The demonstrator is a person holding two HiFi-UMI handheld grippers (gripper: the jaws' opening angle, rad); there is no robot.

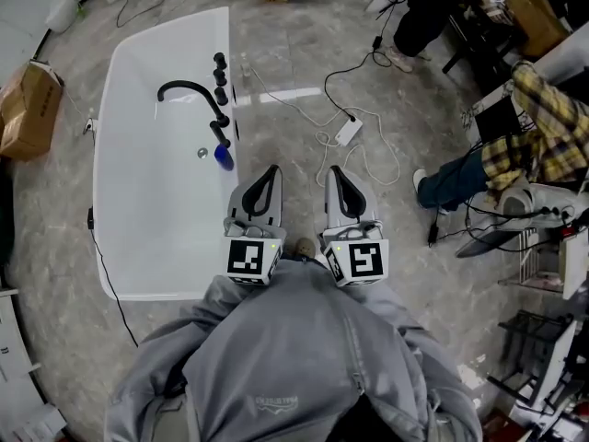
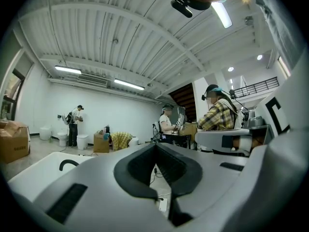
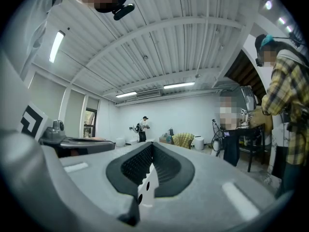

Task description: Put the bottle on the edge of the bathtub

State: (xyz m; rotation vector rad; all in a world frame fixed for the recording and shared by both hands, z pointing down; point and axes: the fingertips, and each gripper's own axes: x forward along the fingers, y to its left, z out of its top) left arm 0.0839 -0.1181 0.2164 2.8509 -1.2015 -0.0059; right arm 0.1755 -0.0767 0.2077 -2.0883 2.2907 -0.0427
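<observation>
The left tongs (image 1: 270, 175) and right tongs (image 1: 338, 175) are hovering side by side, both clenched and grasping nothing. Just ahead and left of the left tongs, the small blue bottle (image 1: 224, 157) is sitting, apparently on the rim of the white rectangular bathtub (image 1: 147, 247), beside the black curved faucet (image 1: 189, 95).

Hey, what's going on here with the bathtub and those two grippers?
A person stands beside a white bathtub with a gripper in each hand. The left claw and right claw are both shut and empty, held over the floor next to the tub. A small blue bottle sits at the tub's edge by the black faucet. Neither claw touches it.
</observation>
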